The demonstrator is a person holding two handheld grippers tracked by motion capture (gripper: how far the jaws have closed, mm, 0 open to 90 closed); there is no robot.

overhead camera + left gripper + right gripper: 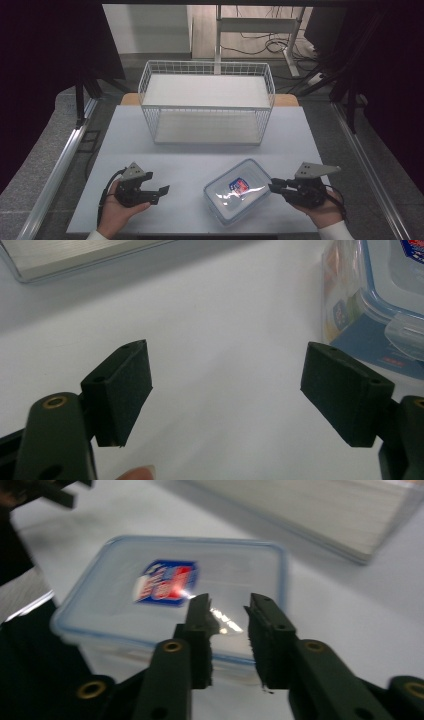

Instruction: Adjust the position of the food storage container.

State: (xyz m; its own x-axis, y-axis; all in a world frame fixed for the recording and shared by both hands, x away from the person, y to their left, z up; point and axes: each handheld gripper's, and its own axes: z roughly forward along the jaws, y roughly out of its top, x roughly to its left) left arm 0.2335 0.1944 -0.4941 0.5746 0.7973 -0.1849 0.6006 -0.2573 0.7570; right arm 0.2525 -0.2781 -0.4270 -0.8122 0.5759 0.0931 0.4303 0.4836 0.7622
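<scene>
1. high view: the right gripper (273, 186) sits at the lower right of the white table (150, 150), held in a hand, its jaws pointing left at the near right edge of a clear plastic container (237, 196) with a blue-rimmed lid.
2. right gripper view: the jaws stand close together with a narrow gap, just above the container (165, 600) lid's near edge; whether the pads (200, 630) pinch a lid flap or only hover over it cannot be told.
3. the container lies directly ahead of that gripper, its long axis running diagonally from near left to far right on the table. the right gripper is much the nearer tool.
4. left gripper view: the left gripper (225, 390) has its jaws spread wide with nothing between them; the container (370, 305) is off to its right, apart.
5. through the clear walls the container seems to hold only a printed paper insert; the lid carries a red and blue label (239, 185).
6. a white wire basket (207, 67) stands at the far side of the table, empty.
</scene>
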